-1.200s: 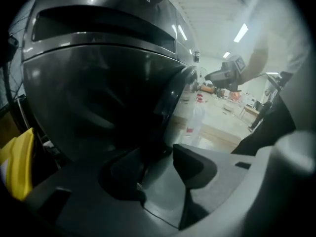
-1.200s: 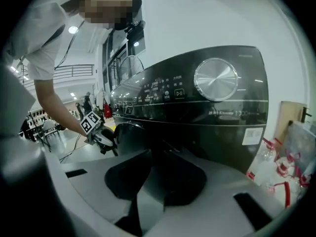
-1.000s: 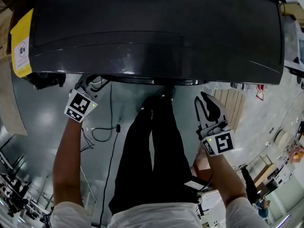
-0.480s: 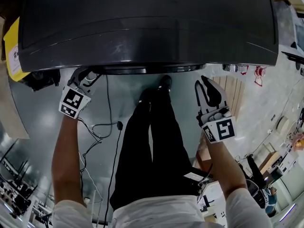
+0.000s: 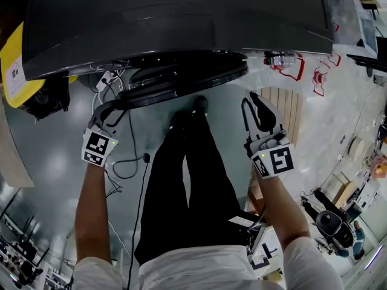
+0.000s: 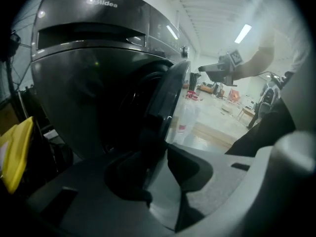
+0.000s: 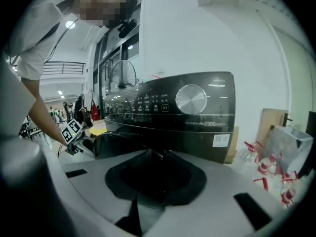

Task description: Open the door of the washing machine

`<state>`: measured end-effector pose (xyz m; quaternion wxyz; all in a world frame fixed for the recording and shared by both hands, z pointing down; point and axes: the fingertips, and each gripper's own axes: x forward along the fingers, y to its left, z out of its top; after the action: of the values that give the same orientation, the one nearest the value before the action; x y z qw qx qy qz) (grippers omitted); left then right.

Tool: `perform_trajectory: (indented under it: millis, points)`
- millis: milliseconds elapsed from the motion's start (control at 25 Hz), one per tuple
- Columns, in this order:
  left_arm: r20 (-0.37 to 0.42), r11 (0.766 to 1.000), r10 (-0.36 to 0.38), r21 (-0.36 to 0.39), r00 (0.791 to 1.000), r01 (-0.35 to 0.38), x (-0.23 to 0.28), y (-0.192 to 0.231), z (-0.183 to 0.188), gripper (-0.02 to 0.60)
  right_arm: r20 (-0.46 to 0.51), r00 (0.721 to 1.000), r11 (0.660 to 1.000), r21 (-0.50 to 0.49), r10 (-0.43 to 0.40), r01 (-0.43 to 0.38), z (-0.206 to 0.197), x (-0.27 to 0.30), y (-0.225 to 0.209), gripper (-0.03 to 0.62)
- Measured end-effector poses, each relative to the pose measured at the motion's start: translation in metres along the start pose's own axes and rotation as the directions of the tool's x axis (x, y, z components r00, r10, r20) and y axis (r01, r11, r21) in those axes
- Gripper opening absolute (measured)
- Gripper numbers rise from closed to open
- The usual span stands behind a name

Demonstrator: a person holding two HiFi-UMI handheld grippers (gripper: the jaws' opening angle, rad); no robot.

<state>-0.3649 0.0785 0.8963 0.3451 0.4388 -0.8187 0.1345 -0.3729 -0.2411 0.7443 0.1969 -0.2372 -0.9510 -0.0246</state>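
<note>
- My left gripper [image 6: 159, 149] has its jaws closing round the rim of the door [image 6: 170, 95], which is ajar on the washing machine [image 5: 181, 23].
- The door looks stiff, hinged and glossy, so I'd grip its free edge. The right gripper [image 5: 255, 101] is pinched together, empty.

Noted the dark grey washing machine cabinet [image 5: 181, 23] was smooth and glossy; metal or plastic, couldn't tell. Its round dark door [image 5: 193, 74] was equally shiny. The round silver control knob [image 7: 191, 98] looked like brushed metal. The grey floor [image 5: 48, 156] was polished and reflective. The pale slatted wooden panel [image 5: 290, 110] looked matt. My black trousers [image 5: 193, 180] were matt cloth.
</note>
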Motion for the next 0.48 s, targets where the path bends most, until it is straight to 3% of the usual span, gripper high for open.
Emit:
perform_trajectory:
  millis: [240, 480]
  points:
    - [0.004, 0.996, 0.031, -0.088, 0.999, -0.031, -0.016, -0.053, -0.014, 0.126, 0.025, 0.999, 1.000, -0.010, -0.028, 0.028, 0.011, -0.048, 0.008, 0.086]
    - [0.030, 0.990, 0.040, -0.140, 0.999, -0.035, -0.026, -0.108, -0.032, 0.107, 0.049, 0.997, 0.999, 0.005, -0.053, 0.053, -0.010, -0.092, 0.028, 0.086]
